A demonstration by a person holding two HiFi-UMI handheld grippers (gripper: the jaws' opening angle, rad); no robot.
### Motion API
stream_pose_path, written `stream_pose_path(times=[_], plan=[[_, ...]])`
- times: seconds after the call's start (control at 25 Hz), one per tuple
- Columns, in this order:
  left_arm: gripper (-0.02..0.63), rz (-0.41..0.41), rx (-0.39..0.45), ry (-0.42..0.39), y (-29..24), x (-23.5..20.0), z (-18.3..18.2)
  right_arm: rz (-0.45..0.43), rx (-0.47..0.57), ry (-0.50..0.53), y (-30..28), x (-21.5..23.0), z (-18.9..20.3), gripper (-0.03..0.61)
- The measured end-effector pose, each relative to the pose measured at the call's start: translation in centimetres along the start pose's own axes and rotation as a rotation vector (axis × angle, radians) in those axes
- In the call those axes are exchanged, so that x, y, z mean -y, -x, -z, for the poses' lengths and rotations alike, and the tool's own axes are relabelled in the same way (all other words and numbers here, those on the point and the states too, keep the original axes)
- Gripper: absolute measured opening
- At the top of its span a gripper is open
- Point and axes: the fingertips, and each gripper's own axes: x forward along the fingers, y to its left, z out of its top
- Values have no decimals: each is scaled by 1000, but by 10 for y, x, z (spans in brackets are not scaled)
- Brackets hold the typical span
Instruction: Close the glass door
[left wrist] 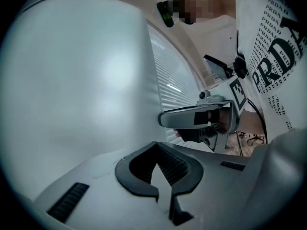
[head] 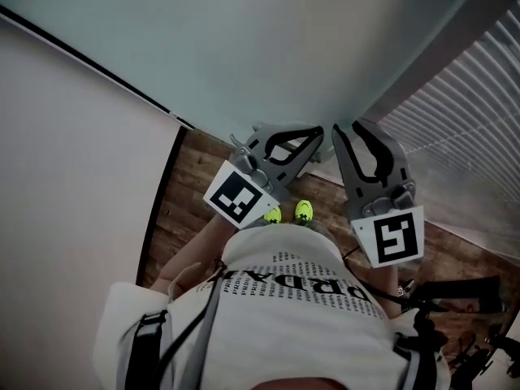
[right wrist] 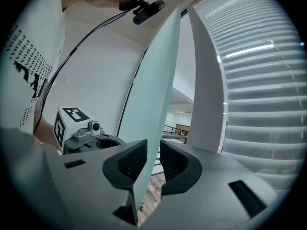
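Glass door (right wrist: 153,71) edge clamped in right tongs (right wrist: 152,145), left tongs (left wrist: 156,146) closed

Office or commercial building interior, not home.
- Large frosted glass door (head: 268,47), full height, far side.
- Plain white wall (head: 73,177) left, dark trim strip along its edge.
- Horizontal slatted blinds (head: 463,136) right, covering tall window.
- Wood plank floor (head: 191,177) underfoot.
- Beyond door gap: open hall with metal railing (right wrist: 170,130) and ceiling strip lights (right wrist: 182,112).
- Black stand or chair base (head: 463,291) near right, unclear which.
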Motion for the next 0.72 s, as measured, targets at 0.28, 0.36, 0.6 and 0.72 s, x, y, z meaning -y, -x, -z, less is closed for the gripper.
stream_pose_path(times=[0.28,0.36,0.6,0.72], plan=[[0,-4,-19,-18,-15,-15,1,-96,5,-147,11,-6,19,61],[0,-5,-10,-15,-20,-20,1,-103,13,-133,10,-11,19,61],[0,4,10,-27,-40,-32,2,-53,3,-83,1,-7,14,2],[0,-4,5,-33,-45,-38,3,-38,6,-91,0,-4,11,2]])
